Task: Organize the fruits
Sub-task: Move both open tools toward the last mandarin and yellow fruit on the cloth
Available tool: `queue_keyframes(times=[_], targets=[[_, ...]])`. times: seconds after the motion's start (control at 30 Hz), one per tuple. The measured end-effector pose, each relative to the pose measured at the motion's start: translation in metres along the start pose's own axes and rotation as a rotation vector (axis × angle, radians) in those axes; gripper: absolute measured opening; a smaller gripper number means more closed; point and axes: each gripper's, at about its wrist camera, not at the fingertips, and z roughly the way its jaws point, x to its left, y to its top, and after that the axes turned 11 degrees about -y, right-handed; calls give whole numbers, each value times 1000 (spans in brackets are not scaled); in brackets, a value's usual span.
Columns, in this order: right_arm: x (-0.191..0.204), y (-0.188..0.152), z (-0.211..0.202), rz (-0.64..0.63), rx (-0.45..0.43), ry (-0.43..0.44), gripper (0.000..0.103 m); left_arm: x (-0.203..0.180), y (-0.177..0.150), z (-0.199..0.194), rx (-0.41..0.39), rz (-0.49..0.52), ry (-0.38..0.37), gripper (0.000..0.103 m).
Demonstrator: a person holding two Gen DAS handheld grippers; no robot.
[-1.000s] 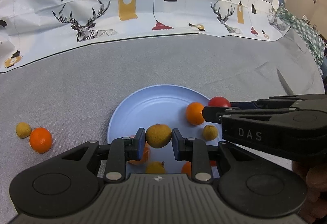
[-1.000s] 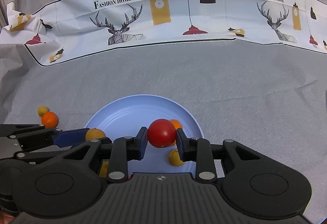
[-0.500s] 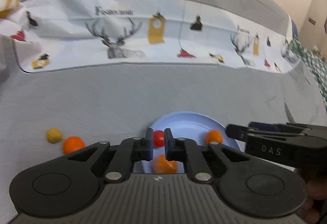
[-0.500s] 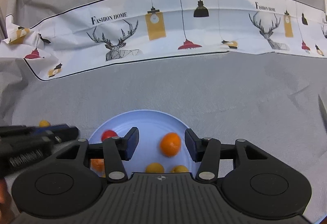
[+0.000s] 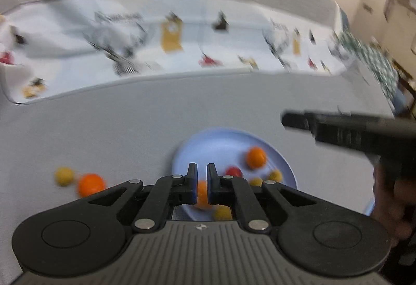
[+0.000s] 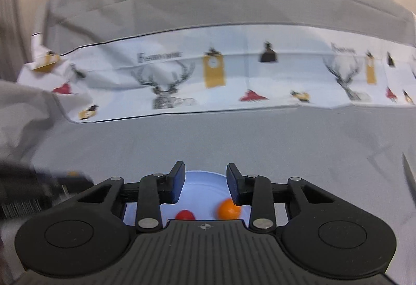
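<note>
We see the left gripper [image 5: 201,178] with jaws closed and nothing held, hovering above the near rim of the blue plate [image 5: 215,144]. The right gripper [image 6: 205,182] is empty, jaws closing with a clear gap, above the same plate. On the plate: orange fruits [image 5: 256,157], a red one [image 5: 234,172], small yellow ones [image 5: 275,175]. Off-plate on the grey cloth [image 5: 130,129], at left, an orange fruit [image 5: 91,184] lies beside a yellow fruit [image 5: 64,175]. Views are blurred.

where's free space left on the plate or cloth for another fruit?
Free: the far half of the blue plate, and the grey cloth from that rim up to the printed strip. Crowded: the plate's near half, with the orange, the red fruit and small yellow ones. Two fruits sit on the cloth to the plate's left.
</note>
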Motion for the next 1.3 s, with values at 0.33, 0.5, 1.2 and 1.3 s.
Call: queue_keyframes(times=[0.33,0.5,1.2,1.3], targets=[[-21,-3,9,22,53,-9,48,0,-1,21,25,20,0,15],[-14,-4,8,-19,49,10,50,28,5,8,-22,-82,136,15],[28,0,-7,-117,-36,40,49,82,6,-13,-42,-287,392,22],[32,0,-10,-132,-54,47,48,79,7,-14,-52,-282,385,22]])
